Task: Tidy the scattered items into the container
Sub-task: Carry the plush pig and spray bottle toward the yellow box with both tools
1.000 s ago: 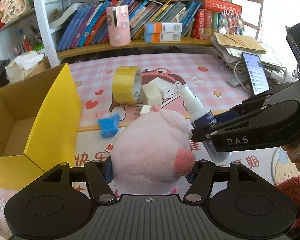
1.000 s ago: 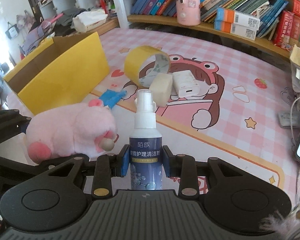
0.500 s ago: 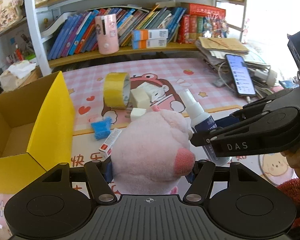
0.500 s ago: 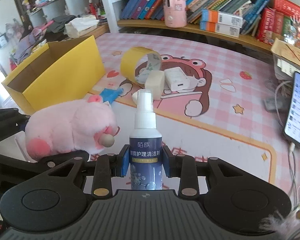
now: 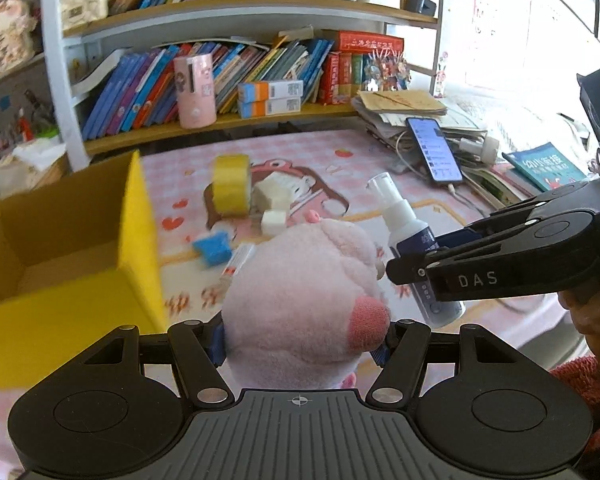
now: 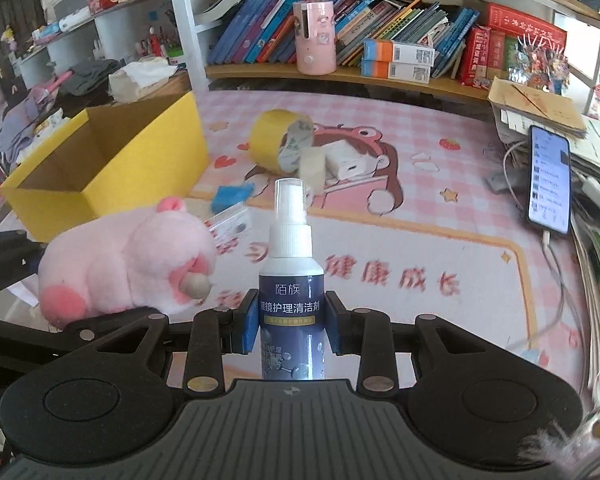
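Note:
My left gripper [image 5: 302,340] is shut on a pink plush pig [image 5: 300,288] and holds it above the mat; the pig also shows in the right wrist view [image 6: 124,264]. My right gripper [image 6: 292,328] is shut on a blue spray bottle [image 6: 292,292] with a white cap, held upright just right of the pig; the bottle also shows in the left wrist view [image 5: 412,244]. The open yellow cardboard box [image 5: 136,216] stands at the left, also in the right wrist view [image 6: 148,152]. A yellow tape roll [image 5: 230,184], white blocks [image 5: 268,192], a blue item [image 5: 212,246] and a small red-white box [image 5: 236,264] lie on the mat.
A bookshelf [image 5: 236,120] with books and a pink cup [image 5: 194,92] runs along the back. A phone [image 5: 436,148] on cables and stacked papers [image 5: 404,104] lie at the right. A white charger [image 6: 346,164] sits by the tape.
Both grippers have risen and pulled back with the pig and the bottle in them; the mat items look smaller and farther. The box now sits closer at the left.

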Motion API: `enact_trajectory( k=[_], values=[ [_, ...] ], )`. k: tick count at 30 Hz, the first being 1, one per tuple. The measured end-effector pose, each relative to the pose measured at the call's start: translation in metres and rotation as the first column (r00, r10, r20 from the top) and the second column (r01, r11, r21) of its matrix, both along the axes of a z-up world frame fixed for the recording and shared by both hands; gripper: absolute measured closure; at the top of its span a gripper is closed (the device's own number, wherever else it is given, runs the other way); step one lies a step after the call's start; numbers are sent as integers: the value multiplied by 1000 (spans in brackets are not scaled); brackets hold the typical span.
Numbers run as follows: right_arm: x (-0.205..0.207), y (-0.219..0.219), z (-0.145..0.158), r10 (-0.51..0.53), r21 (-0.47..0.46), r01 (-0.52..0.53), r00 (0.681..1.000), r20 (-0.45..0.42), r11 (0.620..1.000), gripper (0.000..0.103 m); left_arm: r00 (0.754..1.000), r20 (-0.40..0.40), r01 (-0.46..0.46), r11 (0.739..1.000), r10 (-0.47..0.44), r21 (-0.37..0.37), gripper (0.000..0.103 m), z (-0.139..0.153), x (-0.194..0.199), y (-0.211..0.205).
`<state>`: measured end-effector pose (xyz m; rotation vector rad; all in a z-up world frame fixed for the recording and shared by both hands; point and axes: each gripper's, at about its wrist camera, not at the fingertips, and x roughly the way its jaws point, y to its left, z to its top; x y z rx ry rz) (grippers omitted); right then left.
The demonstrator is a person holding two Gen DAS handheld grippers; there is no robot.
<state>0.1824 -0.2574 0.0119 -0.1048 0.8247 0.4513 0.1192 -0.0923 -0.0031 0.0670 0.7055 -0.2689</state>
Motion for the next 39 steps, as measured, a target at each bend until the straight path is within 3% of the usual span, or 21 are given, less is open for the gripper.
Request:
enact_trajectory(
  k=[6,14,39],
  values=[
    [-48,35,-2,15,-15,-15,1000,8,1000,72,1000,9,-14,1000,14,-22,39,3,-34,39],
    [-90,72,-4,1,21,-2,1000,8,1000,72,1000,13,0,1000,-1,5,39,6,-73,74],
    [-133,162,-3,231,39,-230,973,-5,972,72,975,-6,-223,975,223,-3,39,6,-136,156]
  ],
)
